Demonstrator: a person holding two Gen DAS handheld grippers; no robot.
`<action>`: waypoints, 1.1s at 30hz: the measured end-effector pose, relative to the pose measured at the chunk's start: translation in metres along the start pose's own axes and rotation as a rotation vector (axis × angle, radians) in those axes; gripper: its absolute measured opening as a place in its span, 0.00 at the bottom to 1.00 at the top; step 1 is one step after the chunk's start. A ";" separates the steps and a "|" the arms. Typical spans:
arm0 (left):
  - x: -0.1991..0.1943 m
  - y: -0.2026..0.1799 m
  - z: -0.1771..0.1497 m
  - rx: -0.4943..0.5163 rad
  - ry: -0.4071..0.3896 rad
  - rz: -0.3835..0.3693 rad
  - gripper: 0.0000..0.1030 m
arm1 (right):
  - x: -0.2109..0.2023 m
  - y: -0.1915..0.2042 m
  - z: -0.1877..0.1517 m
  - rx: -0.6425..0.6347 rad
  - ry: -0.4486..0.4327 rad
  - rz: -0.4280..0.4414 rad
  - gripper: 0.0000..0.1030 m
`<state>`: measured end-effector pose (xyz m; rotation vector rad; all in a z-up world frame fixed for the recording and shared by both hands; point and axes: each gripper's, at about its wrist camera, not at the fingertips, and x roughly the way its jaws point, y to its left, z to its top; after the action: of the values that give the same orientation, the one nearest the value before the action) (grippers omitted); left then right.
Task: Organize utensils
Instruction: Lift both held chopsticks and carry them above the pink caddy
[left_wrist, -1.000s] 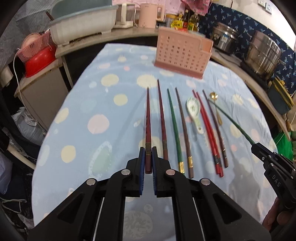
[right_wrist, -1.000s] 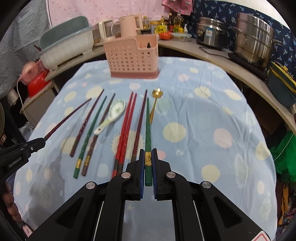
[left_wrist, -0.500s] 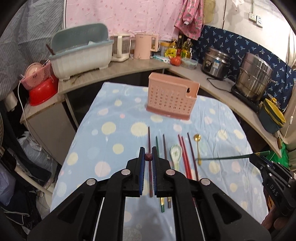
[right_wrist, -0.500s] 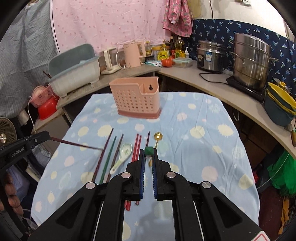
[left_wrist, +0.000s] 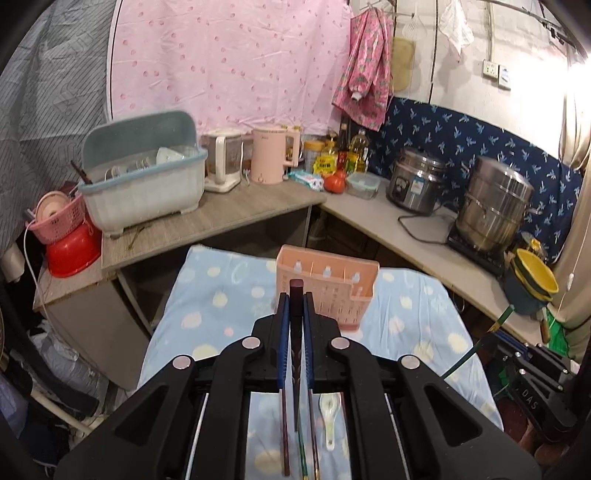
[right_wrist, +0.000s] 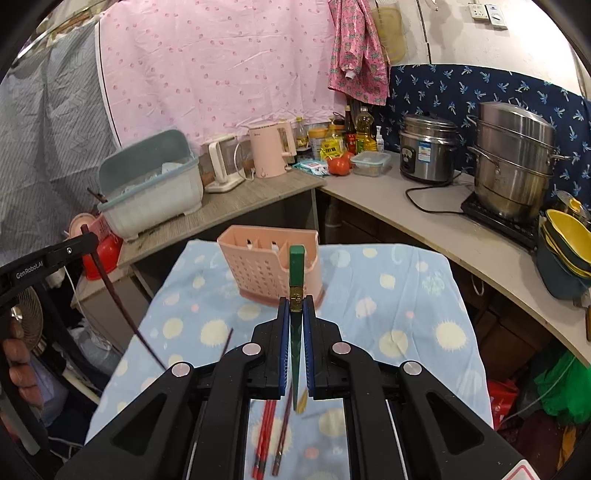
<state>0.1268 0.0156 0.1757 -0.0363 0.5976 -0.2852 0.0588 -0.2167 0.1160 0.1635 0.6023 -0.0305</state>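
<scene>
My left gripper (left_wrist: 296, 299) is shut on a dark red chopstick (left_wrist: 296, 288), held high above the table with its thin end hanging down. My right gripper (right_wrist: 296, 302) is shut on a green chopstick (right_wrist: 296, 271) in the same way. The pink slotted utensil holder (left_wrist: 332, 295) stands upright at the table's far end, ahead of and below both grippers. On the blue dotted cloth below lie more chopsticks (left_wrist: 285, 435), a white spoon (left_wrist: 330, 413), red chopsticks (right_wrist: 264, 435) and a gold spoon (right_wrist: 303, 397). Each gripper shows in the other's view: the left gripper (right_wrist: 88, 242), the right gripper (left_wrist: 491, 341).
An L-shaped counter (left_wrist: 229, 218) wraps the table's far side and right. It carries a blue-grey dish rack (left_wrist: 144, 181), a pink kettle (left_wrist: 271, 155), a rice cooker (left_wrist: 417, 186), a steel steamer pot (left_wrist: 495, 206) and stacked bowls (left_wrist: 532, 284). A hand (right_wrist: 22, 365) shows at the left.
Both grippers have risen well above the table with their chopsticks, which left the cloth and swung from lying flat to hanging steeply. The holder's open top has come into sight.
</scene>
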 end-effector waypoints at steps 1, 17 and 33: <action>0.002 0.000 0.010 0.001 -0.013 -0.002 0.07 | 0.004 -0.001 0.009 0.002 -0.005 0.002 0.07; 0.068 -0.007 0.158 0.004 -0.194 0.005 0.07 | 0.090 0.013 0.134 -0.010 -0.085 0.020 0.07; 0.207 0.013 0.107 -0.031 -0.017 0.043 0.07 | 0.197 -0.004 0.125 0.003 0.033 -0.015 0.07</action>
<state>0.3531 -0.0341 0.1486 -0.0560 0.5856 -0.2335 0.2906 -0.2368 0.1055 0.1625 0.6369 -0.0437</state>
